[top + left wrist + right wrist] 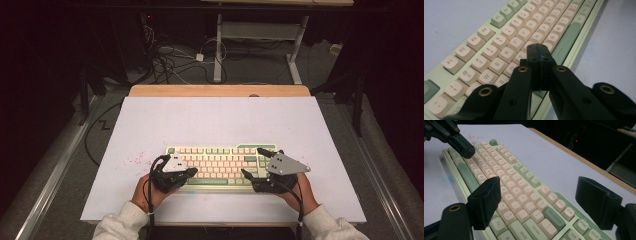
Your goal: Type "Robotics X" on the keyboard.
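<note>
Keyboard [220,165] beneath closed left hand-held gripper [539,53]

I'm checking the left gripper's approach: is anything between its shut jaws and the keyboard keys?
Nothing visible. The left gripper, jaws shut together with nothing between them, hangs right over the keyboard near the middle letter rows. The right gripper, jaws open, is at the keyboard's other end.

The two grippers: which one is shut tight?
The left gripper, over the keyboard's letter keys. Its jaws touch, while the right gripper gapes wide.
</note>
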Tool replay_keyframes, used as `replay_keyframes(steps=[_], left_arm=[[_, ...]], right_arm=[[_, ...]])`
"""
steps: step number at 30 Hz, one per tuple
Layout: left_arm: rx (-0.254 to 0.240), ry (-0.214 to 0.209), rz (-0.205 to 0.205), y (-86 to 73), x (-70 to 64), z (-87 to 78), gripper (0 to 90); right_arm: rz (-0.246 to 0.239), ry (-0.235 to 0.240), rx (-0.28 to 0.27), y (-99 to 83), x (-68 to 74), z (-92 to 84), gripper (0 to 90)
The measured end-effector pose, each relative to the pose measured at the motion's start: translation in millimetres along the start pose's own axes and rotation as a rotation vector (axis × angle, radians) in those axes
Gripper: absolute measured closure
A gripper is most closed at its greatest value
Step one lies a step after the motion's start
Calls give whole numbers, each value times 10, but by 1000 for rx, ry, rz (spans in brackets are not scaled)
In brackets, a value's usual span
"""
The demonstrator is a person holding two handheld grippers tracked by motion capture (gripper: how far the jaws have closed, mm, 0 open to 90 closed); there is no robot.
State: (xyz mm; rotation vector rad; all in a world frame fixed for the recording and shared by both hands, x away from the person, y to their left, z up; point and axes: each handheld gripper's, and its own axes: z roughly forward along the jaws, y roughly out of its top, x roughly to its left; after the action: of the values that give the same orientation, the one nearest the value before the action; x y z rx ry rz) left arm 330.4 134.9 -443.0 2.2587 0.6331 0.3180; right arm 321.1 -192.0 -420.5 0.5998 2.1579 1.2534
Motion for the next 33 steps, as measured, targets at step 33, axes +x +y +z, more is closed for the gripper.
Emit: replay_keyframes(steps=[33], left_arm=[[7,69,-6,6,86,9,874]], right_arm=[[-13,6,10,-6,14,8,222]])
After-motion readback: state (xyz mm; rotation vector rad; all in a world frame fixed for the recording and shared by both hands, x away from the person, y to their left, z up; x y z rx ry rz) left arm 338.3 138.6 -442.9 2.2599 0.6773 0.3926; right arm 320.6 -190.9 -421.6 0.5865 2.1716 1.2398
